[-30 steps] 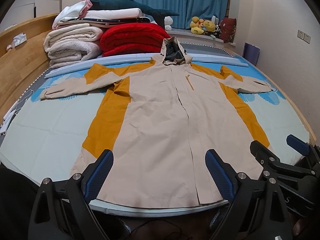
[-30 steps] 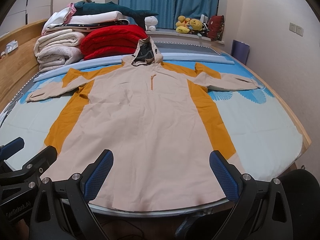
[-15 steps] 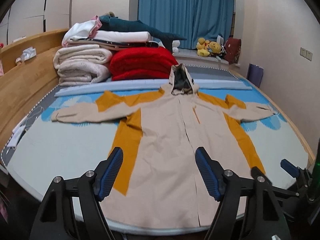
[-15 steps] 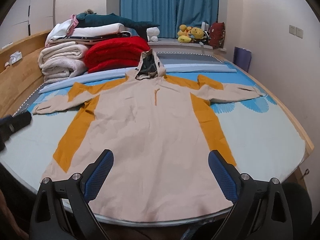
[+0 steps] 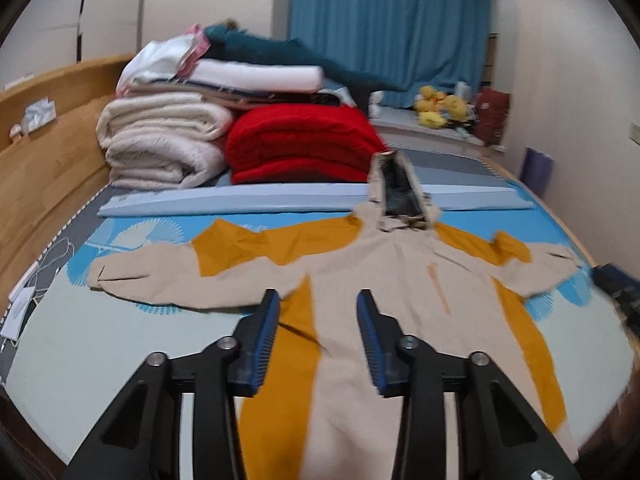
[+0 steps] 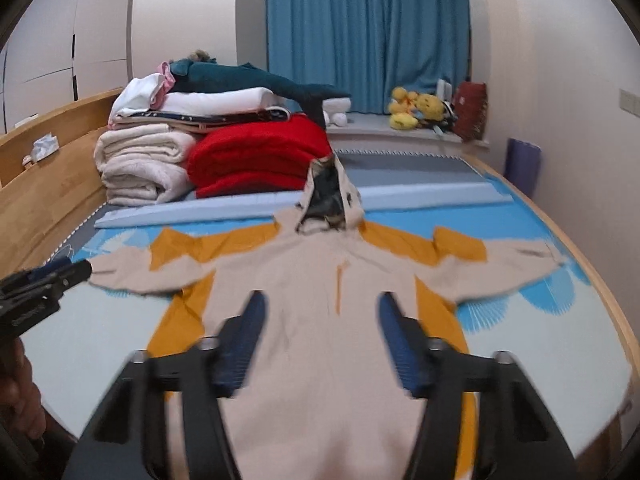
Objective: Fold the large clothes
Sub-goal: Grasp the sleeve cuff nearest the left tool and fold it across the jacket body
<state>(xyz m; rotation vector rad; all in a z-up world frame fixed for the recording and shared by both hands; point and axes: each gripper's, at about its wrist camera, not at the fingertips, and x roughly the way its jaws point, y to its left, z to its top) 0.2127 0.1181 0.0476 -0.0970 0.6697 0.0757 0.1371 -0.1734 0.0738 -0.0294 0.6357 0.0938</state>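
Item one, the coat (image 5: pixel 360 320): we find it spread flat and face up on the bed (image 5: pixel 100 352), beige with mustard panels down both sides and across the shoulders. Both sleeves lie stretched out to the sides, and the hood (image 5: pixel 398 192) points toward the far end of the bed, its dark lining showing. The hem lies nearest us, at the near edge of the mattress.

Item two, the left gripper (image 5: pixel 316 322): we hold it above the coat's left side panel, angled down. Its jaws have just been closing and now stand partly apart, with nothing between the blue pads (image 5: pixel 266 336); no cloth is gripped.

Item three, the right gripper (image 6: pixel 320 320): we hold it above the middle of the coat, blurred in its own view. Its jaws have likewise just been closing, stand partly apart, and hold nothing. In the right wrist view the left gripper shows at the left edge, near the end of the coat's sleeve.

Item four, bedding: a stack of cream blankets (image 5: pixel 160 140) and a folded red blanket (image 5: pixel 300 140) sit side by side at the far end of the bed, with white and dark teal pieces piled on top.

Item five, surroundings: a wooden headboard (image 5: pixel 44 168) runs along the left, blue curtains (image 6: pixel 368 32) hang behind, and yellow soft toys (image 6: pixel 416 110) sit on the ledge below them.
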